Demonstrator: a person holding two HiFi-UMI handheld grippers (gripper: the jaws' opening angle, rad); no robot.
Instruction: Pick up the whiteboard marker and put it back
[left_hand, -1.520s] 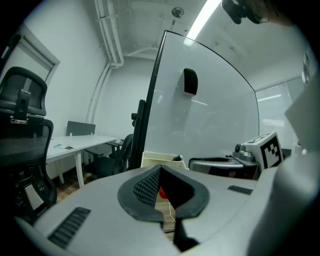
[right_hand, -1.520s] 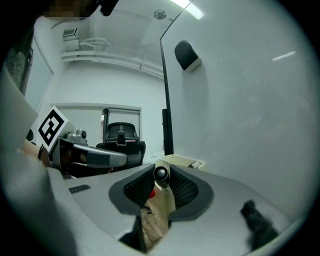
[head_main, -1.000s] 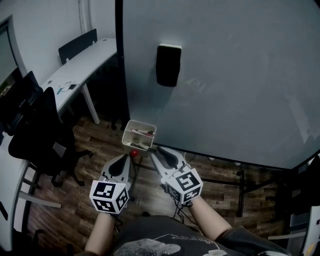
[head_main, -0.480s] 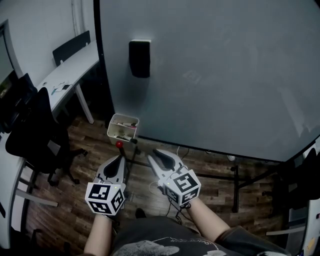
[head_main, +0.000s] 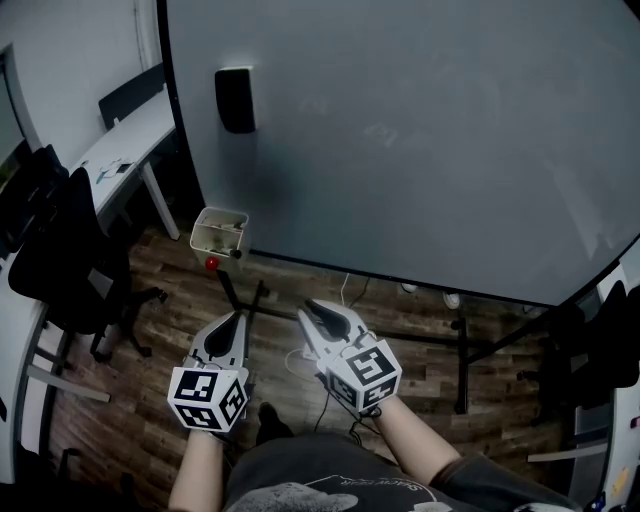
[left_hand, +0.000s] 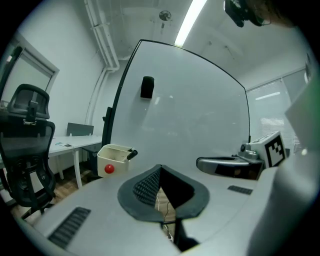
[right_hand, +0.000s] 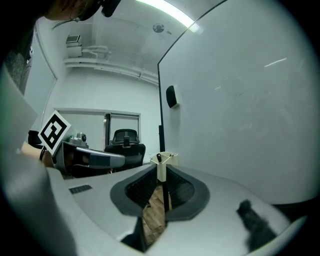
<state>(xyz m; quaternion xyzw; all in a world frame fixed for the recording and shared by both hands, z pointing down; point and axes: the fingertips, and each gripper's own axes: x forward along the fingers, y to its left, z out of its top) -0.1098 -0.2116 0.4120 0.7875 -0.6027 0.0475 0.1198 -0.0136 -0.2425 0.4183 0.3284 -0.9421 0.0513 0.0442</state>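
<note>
Though closed — left hand-held gripper (left_hand: 160, 169) empty

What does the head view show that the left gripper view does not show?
Only the head view shows the person's forearms and the foot of the whiteboard's stand. Only the left gripper view shows the ceiling, with its light strip and pipes. Both show the whiteboard, the black eraser on it, and the white tray with a red spot, by the board's lower left corner.
</note>
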